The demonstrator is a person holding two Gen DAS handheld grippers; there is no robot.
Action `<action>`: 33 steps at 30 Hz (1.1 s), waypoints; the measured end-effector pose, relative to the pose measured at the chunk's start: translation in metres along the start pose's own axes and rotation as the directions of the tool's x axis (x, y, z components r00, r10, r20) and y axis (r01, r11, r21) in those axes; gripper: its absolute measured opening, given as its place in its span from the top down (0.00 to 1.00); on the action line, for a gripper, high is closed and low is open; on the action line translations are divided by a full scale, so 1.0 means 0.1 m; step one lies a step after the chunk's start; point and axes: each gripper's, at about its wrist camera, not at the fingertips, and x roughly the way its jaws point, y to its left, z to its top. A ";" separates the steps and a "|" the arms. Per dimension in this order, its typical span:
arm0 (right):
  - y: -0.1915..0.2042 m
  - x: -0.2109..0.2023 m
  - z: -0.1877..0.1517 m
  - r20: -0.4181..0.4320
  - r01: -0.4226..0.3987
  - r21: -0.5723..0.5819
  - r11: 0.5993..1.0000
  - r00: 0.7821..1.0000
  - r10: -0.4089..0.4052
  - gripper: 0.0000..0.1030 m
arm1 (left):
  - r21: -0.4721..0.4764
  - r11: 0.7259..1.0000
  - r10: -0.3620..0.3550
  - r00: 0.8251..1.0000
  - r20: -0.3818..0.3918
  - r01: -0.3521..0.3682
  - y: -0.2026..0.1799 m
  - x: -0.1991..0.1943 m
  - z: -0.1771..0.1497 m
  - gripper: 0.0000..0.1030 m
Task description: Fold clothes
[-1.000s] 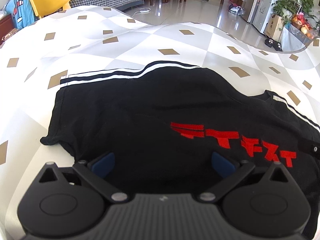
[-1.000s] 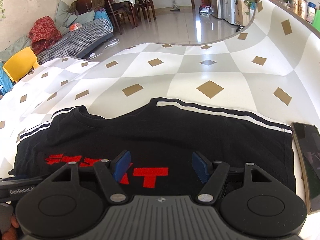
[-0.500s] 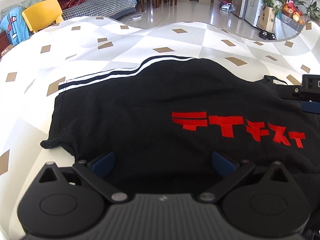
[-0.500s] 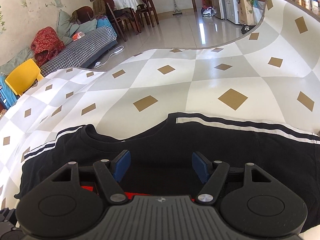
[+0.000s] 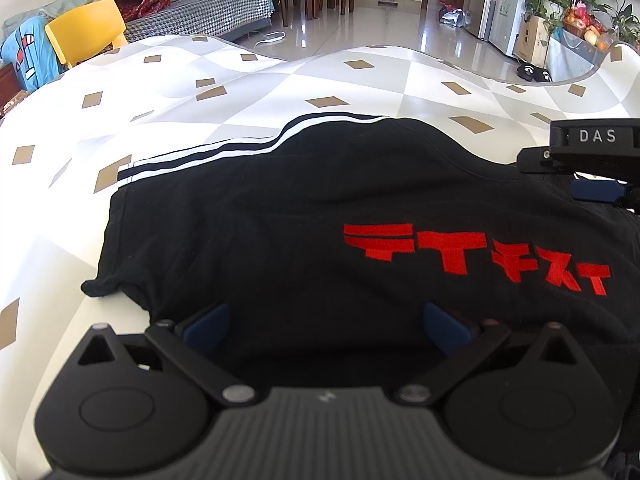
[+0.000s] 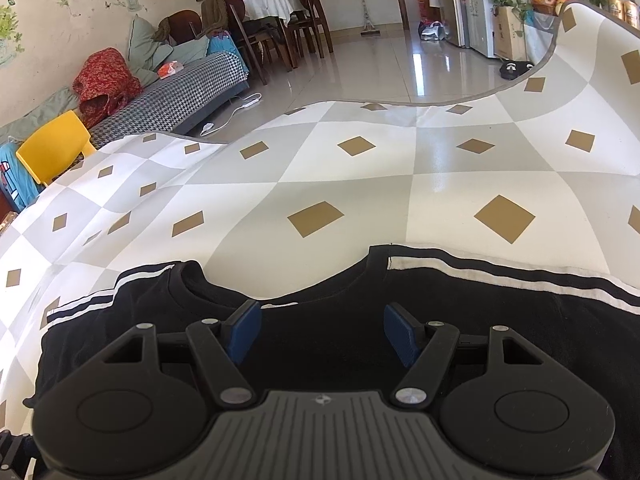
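One black T-shirt (image 5: 304, 216), one checked tablecloth (image 6: 360, 184), two open-jawed grippers

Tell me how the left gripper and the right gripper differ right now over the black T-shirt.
The left gripper sits over the plain lower chest of the black T-shirt, near the red lettering; the right gripper sits up by the neckline. The left one's fingers stand wider apart than the right one's fingers. Both are open, holding nothing, with blue pads and black bodies.
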 end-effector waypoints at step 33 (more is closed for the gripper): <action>0.21 0.42 -0.02 -0.001 0.139 -0.187 0.972 0.990 -0.141 0.17 | -0.002 1.000 0.000 1.000 0.004 0.000 -0.01 0.00 0.00 0.00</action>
